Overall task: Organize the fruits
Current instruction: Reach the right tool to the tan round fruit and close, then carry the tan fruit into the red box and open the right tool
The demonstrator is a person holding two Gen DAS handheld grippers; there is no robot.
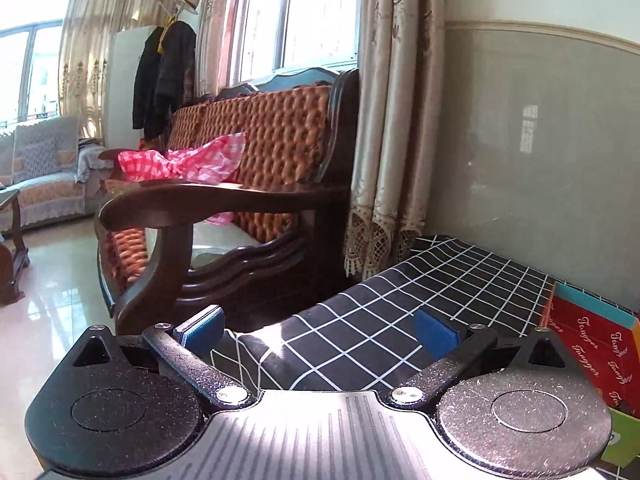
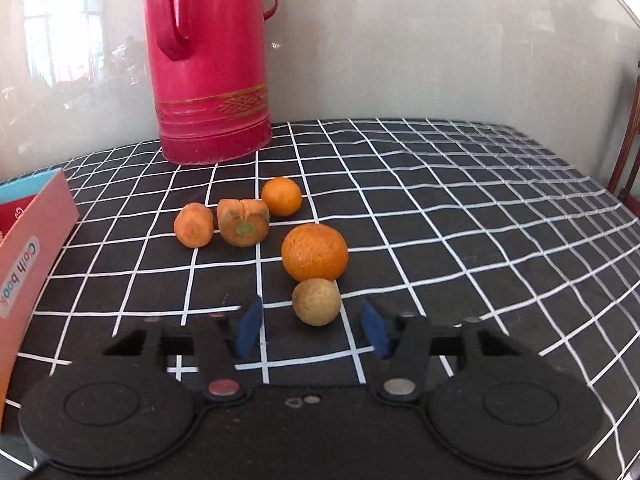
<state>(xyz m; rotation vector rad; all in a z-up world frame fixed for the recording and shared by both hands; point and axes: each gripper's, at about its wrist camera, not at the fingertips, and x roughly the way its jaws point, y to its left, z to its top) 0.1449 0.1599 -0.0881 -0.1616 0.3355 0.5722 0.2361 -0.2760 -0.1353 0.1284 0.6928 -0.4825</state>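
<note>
Right claw (image 2: 311,330) standing open, pads flanking the small round yellow-brown fruit (image 2: 316,301) without touching; large dimpled orange (image 2: 315,252) just beyond. Picking step; next, close gently. Left claw (image 1: 318,330) gaping, empty.

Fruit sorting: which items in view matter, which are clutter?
Job: large orange; small orange; two persimmons; small tan round fruit.
Clutter: red metal flask; cloth book box; wooden sofa.

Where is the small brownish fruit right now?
In the right wrist view, the brownish fruit lies on the checked cloth just ahead of the right gripper, between its fingertips, touching the big orange behind it.
</note>
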